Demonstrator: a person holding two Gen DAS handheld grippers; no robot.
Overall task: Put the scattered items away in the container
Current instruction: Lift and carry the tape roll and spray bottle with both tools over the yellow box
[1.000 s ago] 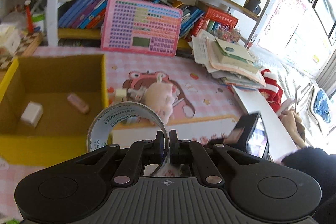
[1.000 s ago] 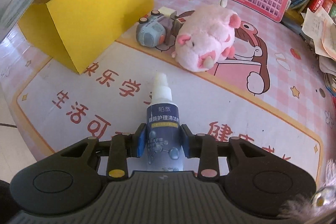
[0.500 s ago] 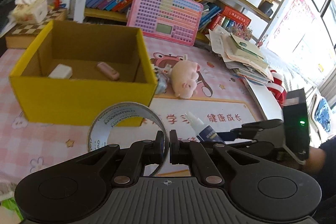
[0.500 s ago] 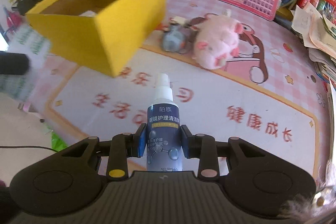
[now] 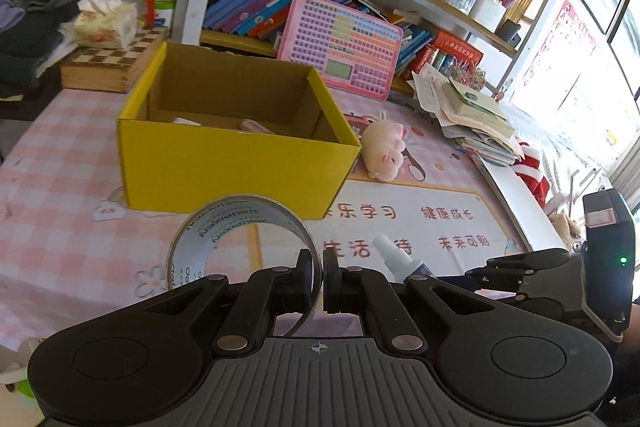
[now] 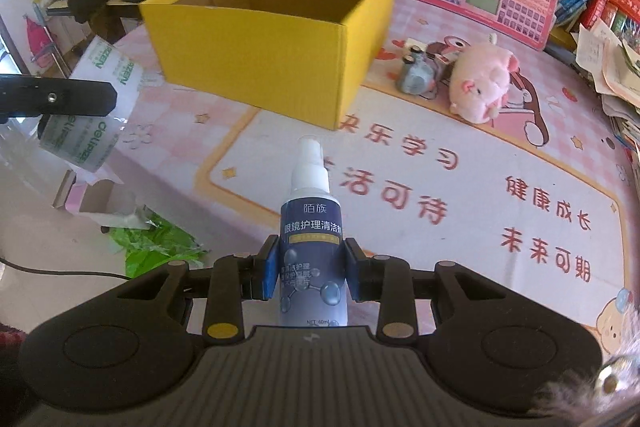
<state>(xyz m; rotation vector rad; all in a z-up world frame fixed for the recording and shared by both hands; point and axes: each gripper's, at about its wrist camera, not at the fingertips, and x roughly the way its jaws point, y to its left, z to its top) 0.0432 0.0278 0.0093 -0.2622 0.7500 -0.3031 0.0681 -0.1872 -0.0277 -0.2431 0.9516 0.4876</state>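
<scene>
**Status: two items in hand, two in the box, table items outstanding**

The left gripper (image 5: 322, 281) is clenched on the wall of a clear roll of printed packing tape (image 5: 240, 243), which stands upright just ahead of its fingers. The right gripper (image 6: 310, 269) is clamped on the body of a dark blue spray bottle with a white nozzle (image 6: 311, 227); the nozzle points forward, away from the gripper. Both items are clear of the table.

Ahead of both grippers stands the open yellow cardboard box (image 5: 240, 167). Neither item is over its opening yet. Inside, beyond the near wall, a white block (image 5: 186, 121) and a pink oblong item (image 5: 256, 126) are partly visible; these count as already tidied.

Past the box, to the right gripper's forward right, a small grey toy camera (image 6: 416, 77) and a pink plush pig (image 6: 482, 83) lie touching on the pink printed table mat (image 6: 480, 187).

Judgement: the task is about half done. Remaining: deposit the tape and bottle, then collect the camera and pig.
</scene>
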